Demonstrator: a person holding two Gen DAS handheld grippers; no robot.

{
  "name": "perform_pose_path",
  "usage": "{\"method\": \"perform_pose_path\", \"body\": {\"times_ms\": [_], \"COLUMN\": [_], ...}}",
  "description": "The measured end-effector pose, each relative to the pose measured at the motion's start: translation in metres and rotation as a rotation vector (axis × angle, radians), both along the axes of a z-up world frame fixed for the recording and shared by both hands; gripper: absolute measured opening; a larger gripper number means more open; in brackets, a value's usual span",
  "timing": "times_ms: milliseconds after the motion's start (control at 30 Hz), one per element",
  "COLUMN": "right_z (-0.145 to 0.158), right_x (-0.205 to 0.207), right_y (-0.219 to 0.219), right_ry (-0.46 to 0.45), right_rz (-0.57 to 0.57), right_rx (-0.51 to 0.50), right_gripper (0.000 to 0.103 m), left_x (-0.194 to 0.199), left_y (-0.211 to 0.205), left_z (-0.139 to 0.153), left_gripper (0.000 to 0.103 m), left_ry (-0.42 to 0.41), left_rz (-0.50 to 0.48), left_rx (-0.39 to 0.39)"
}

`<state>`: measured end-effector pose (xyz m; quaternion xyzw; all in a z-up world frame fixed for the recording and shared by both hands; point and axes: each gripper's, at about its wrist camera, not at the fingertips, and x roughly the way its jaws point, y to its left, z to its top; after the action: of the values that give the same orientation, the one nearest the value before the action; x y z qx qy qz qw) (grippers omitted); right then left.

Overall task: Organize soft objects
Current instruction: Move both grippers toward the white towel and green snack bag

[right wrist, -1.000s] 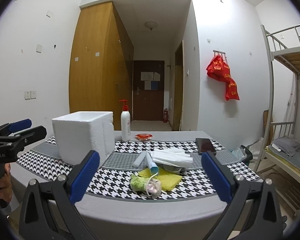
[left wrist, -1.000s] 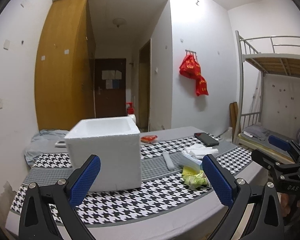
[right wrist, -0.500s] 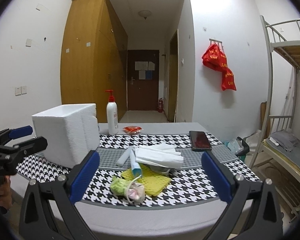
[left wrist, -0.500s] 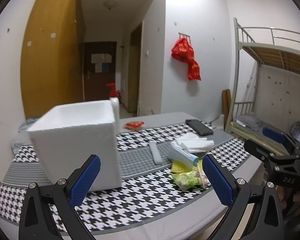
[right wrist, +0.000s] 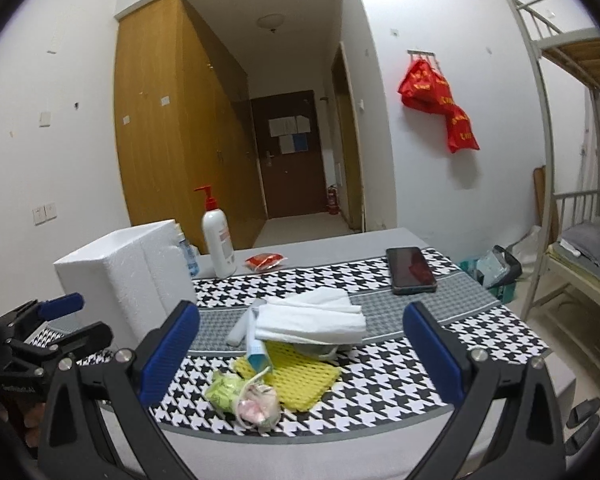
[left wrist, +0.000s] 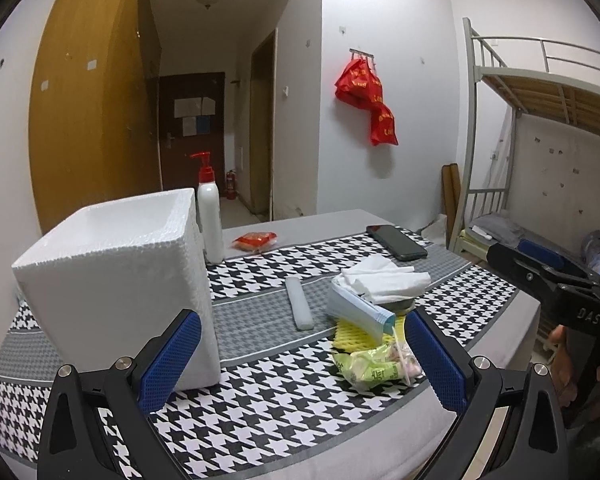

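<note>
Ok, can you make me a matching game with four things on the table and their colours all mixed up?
Things:
1. foam box
2. phone
3. mesh pad
4. snack packet

Colours:
A. yellow
B. red
C. white
D. black

Right pairs: 1-C, 2-D, 3-A, 4-B.
</note>
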<state>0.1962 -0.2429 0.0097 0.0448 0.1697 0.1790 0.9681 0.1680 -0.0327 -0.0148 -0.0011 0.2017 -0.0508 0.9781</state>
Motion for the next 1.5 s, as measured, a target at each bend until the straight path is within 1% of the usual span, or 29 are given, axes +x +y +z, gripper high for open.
{"method": "perform_pose_path", "body": {"times_ms": [67,167,233,333,400,467,600,667,733,833,967,1033,1100,1200,1267,1367,1433,1467,1500], "right_z": [0.0,0.001,0.001,0.001,0.0,-0.001,-0.004,-0.005,-0.007,-0.009,-0.015,-0.019,-0.021,-0.023,-0.024,-0.028,-0.03,-0.031,-0.033], "right_x": [0.0,0.002,0.004,0.004,0.008,0.014,0.024,0.029,0.034,0.043,0.058,0.064,0.071,0.078,0.081,0.088,0.092,0.094,0.096], "right_y": [-0.001,-0.006,-0.01,-0.015,-0.017,-0.016,-0.014,-0.011,-0.006,-0.002,-0.001,0.001,0.004,0.007,0.009,0.013,0.013,0.013,0.013], "right_ry": [-0.022,-0.034,-0.037,-0.069,-0.057,-0.039,-0.019,-0.01,-0.003,0.022,0.08,0.094,0.112,0.116,0.116,0.124,0.133,0.137,0.143], "right_rz": [-0.015,-0.006,-0.019,-0.033,0.008,0.032,0.04,0.028,0.058,0.067,0.093,0.109,0.123,0.144,0.15,0.163,0.169,0.171,0.176], "right_rx": [-0.014,0.024,0.043,0.064,0.064,0.052,0.029,0.002,-0.025,-0.06,-0.089,-0.103,-0.118,-0.134,-0.148,-0.176,-0.183,-0.179,-0.175], "right_gripper": [0.103,0.103,0.103,0.103,0.103,0.103,0.103,0.103,0.103,0.103,0.103,0.103,0.103,0.103,0.103,0.103,0.103,0.102,0.102], "left_x": [0.001,0.003,0.004,0.006,0.008,0.01,0.016,0.019,0.024,0.031,0.043,0.05,0.057,0.065,0.069,0.076,0.079,0.08,0.082], "left_y": [-0.003,-0.007,-0.01,-0.015,-0.019,-0.022,-0.027,-0.027,-0.029,-0.034,-0.037,-0.038,-0.039,-0.045,-0.049,-0.054,-0.056,-0.056,-0.056], "left_z": [0.001,0.001,0.0,-0.002,-0.004,-0.005,-0.004,-0.003,-0.005,-0.013,-0.022,-0.028,-0.034,-0.044,-0.049,-0.056,-0.059,-0.061,-0.063], "left_gripper": [0.102,0.102,0.102,0.102,0.102,0.102,0.102,0.102,0.102,0.102,0.102,0.102,0.102,0.102,0.102,0.102,0.1,0.096,0.094], "left_ry": [-0.001,-0.002,-0.005,-0.001,0.006,0.008,0.004,0.001,0.011,0.044,0.091,0.12,0.164,0.206,0.227,0.263,0.279,0.286,0.299], "left_rz": [0.001,0.011,0.013,0.014,0.01,0.017,0.022,0.026,0.015,-0.041,-0.057,-0.069,-0.105,-0.155,-0.167,-0.19,-0.197,-0.199,-0.201], "left_rx": [0.002,0.011,0.016,0.014,0.013,0.019,0.023,0.026,0.029,0.037,0.034,0.03,0.022,0.025,0.035,0.029,0.032,0.035,0.037]}}
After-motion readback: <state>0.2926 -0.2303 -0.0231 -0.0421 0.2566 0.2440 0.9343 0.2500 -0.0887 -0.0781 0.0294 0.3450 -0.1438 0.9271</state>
